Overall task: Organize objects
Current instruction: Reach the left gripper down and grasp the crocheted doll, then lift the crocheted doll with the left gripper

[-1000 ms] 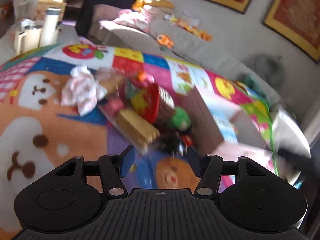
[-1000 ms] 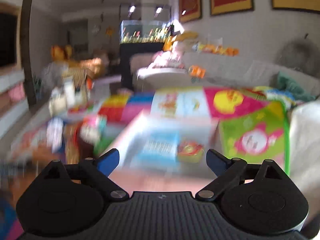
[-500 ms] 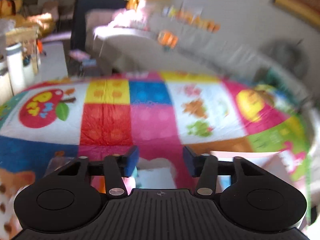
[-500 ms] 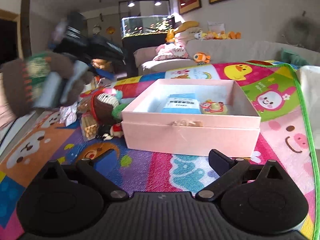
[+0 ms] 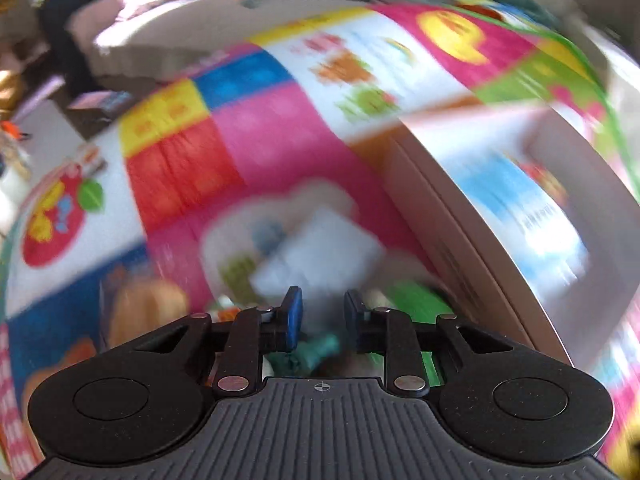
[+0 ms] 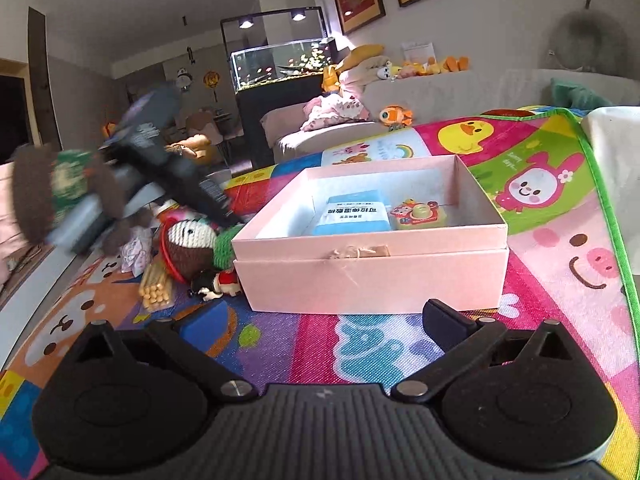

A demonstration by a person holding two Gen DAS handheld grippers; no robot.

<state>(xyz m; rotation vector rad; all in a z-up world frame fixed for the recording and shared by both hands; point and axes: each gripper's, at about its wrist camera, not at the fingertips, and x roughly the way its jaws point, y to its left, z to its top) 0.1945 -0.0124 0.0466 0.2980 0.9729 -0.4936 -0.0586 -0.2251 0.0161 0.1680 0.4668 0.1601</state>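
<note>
The left gripper (image 5: 319,307) has just closed among the toys (image 6: 192,240) beside the box's (image 6: 372,276) left wall, on what I cannot tell, so boxing looks next; the right gripper (image 6: 320,320) gapes empty.

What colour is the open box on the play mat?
Pale pink box, clearest in the right wrist view.

Right tongs (image 6: 322,320) opening, nothing between; pink box (image 6: 372,276) ahead on play mat (image 6: 560,280).

Daylit, fisheye-warped, left view motion-blurred.
</note>
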